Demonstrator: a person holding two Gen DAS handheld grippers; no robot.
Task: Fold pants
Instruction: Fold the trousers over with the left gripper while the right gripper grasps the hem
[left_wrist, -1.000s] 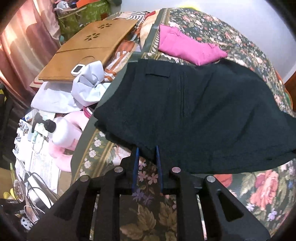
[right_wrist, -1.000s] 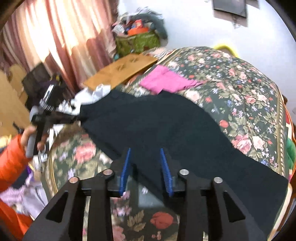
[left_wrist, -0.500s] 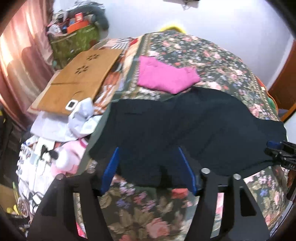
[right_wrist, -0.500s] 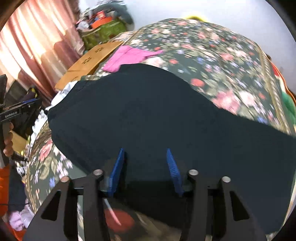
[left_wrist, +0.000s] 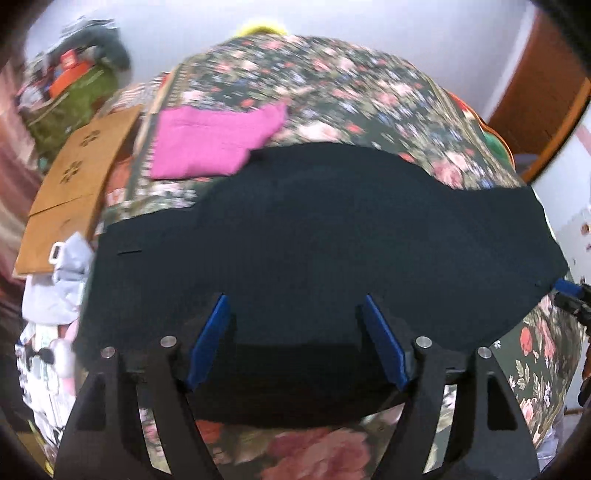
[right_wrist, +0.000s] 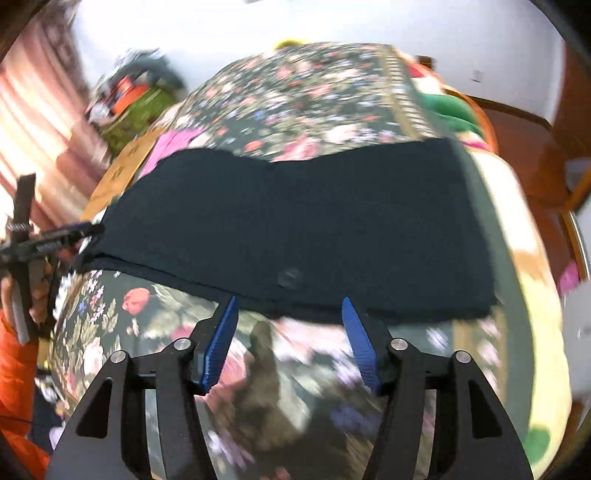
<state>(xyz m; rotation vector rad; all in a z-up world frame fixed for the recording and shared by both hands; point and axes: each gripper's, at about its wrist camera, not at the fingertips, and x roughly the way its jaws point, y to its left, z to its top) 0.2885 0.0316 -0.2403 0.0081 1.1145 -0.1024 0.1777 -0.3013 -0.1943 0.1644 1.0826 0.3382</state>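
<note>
The black pants (left_wrist: 314, 236) lie flat across the floral bedspread (left_wrist: 332, 85), waist end at the left. My left gripper (left_wrist: 293, 306) is open and empty, hovering over the pants' near edge. In the right wrist view the pants (right_wrist: 295, 229) stretch across the bed. My right gripper (right_wrist: 290, 304) is open and empty, its tips just at the pants' near edge. The left gripper (right_wrist: 79, 230) shows at the pants' left end there; the right gripper's blue tip (left_wrist: 565, 286) shows at the pants' right end in the left wrist view.
A folded pink garment (left_wrist: 214, 144) lies on the bed behind the pants. A brown board (left_wrist: 77, 177), a pale grey cloth (left_wrist: 62, 280) and clutter lie off the bed's left side. A green item (right_wrist: 450, 107) and a wooden frame (right_wrist: 524, 147) are at the right.
Both grippers have opened wide and drawn back from the pants. The left let go of the waist edge. The pants now lie spread flat on the bed.
</note>
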